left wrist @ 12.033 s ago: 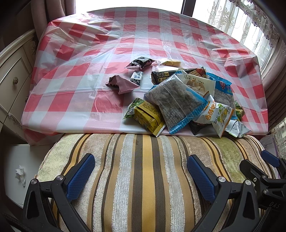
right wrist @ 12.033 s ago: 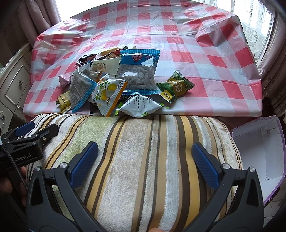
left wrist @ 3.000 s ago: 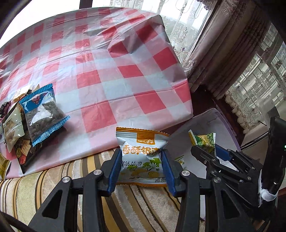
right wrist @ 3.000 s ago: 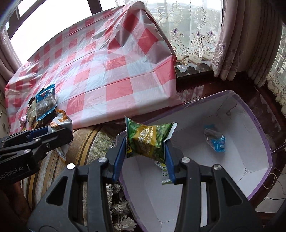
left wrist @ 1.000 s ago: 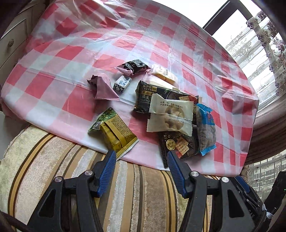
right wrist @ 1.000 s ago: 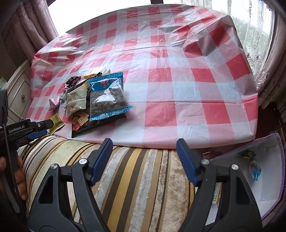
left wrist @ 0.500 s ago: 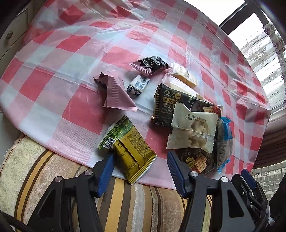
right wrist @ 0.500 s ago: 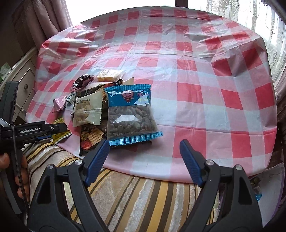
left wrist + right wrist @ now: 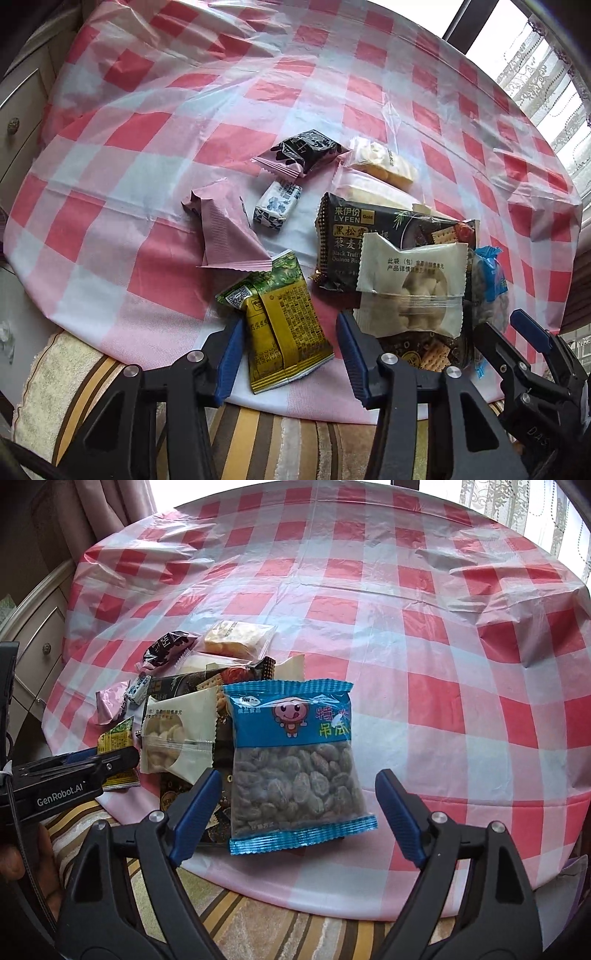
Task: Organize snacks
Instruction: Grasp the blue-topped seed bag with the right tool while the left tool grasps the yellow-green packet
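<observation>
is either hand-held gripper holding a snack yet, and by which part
Nothing is held. The left hand-held gripper is closing around the yellow-green packet, pads not pressing; the right hand-held gripper is opening around the blue bag.

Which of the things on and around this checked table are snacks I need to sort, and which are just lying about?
Job:
yellow-green packet
blue packet
white packet
black biscuit pack
pink wrapper
small blue-white sweet
black-pink packet
pale cake packet

Lying about:
checked tablecloth
striped towel
drawer unit
curtains
</observation>
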Action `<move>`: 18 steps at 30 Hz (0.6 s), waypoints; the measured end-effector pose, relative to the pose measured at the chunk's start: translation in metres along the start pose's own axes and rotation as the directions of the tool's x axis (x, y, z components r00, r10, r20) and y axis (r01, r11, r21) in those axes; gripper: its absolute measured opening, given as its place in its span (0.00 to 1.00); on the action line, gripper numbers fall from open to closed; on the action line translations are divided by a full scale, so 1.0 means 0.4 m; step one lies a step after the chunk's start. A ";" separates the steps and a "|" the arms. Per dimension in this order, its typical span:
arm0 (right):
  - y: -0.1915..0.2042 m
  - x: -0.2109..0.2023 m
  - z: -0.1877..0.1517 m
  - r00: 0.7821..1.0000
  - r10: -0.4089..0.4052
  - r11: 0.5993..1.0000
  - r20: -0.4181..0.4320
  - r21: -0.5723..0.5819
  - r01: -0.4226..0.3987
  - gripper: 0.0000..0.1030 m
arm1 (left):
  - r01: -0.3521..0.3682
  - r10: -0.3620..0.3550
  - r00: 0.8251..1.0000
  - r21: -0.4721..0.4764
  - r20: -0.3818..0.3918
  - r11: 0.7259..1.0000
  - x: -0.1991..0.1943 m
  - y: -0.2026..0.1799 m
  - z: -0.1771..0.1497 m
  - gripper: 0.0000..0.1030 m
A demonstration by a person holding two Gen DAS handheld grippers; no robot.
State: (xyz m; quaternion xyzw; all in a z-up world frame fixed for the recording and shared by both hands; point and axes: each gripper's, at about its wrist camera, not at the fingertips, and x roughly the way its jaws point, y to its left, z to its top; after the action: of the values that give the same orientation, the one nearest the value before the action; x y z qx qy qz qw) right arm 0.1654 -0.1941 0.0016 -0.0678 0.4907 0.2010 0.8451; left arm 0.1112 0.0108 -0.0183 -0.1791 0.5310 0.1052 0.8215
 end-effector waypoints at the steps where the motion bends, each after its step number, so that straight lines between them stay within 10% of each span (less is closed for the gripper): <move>1: -0.002 0.007 0.004 1.000 -0.003 1.000 -0.002 0.003 0.003 0.84 | -0.007 0.007 1.000 0.004 0.006 1.000 0.002 -0.001 0.004 0.43; 18: -0.013 0.021 -0.008 1.000 -0.028 0.999 -0.001 0.031 0.028 0.63 | 0.022 -0.022 0.999 0.017 0.046 1.000 -0.017 0.004 -0.008 0.30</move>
State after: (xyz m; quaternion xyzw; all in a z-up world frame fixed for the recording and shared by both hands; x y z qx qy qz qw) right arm 0.1685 -0.1974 -0.0078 -0.0614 0.4930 0.1815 0.8486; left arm 0.1052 0.0113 -0.0135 -0.1759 0.5109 0.0960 0.8359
